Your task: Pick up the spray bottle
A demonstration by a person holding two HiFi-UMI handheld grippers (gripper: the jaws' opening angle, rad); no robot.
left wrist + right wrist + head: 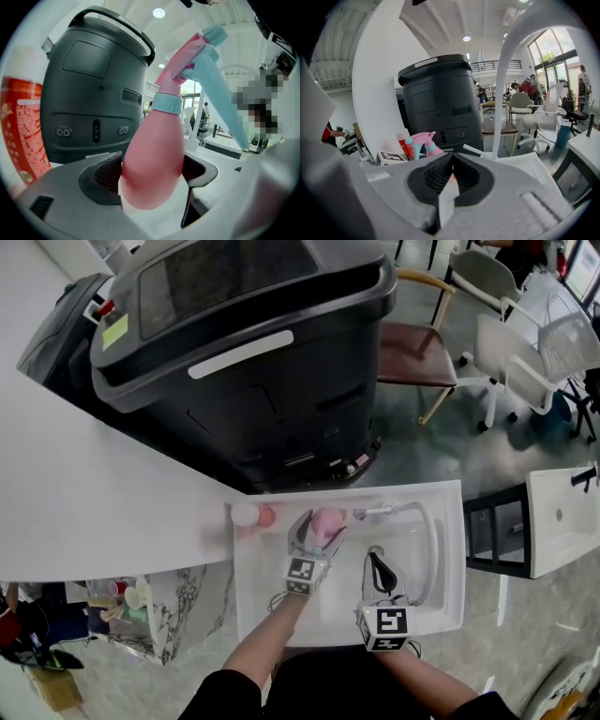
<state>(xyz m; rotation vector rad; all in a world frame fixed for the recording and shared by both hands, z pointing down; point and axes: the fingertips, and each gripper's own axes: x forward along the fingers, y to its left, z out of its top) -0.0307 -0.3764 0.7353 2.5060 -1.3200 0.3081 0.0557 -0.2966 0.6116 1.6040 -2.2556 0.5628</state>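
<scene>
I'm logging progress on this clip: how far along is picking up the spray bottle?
Done: the left gripper has reached the pink plastic spray bottle at the white sink. In hand: its jaws are clamped on the bottle's rounded body. Left: the lift itself; whether the bottle's base is off the surface cannot be told. The right gripper is shut and empty.

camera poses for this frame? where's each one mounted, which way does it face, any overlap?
Head view: on the person's head, looking steeply down onto the sink; shows both forearms, the left gripper and the right gripper.
Left gripper view: on the left gripper, looking along its jaws, which are closed on the spray bottle; dark machine behind.
Right gripper view: on the right gripper, looking along its shut, empty jaws toward the faucet.
Shared: all three show the spray bottle and the dark machine.
</scene>
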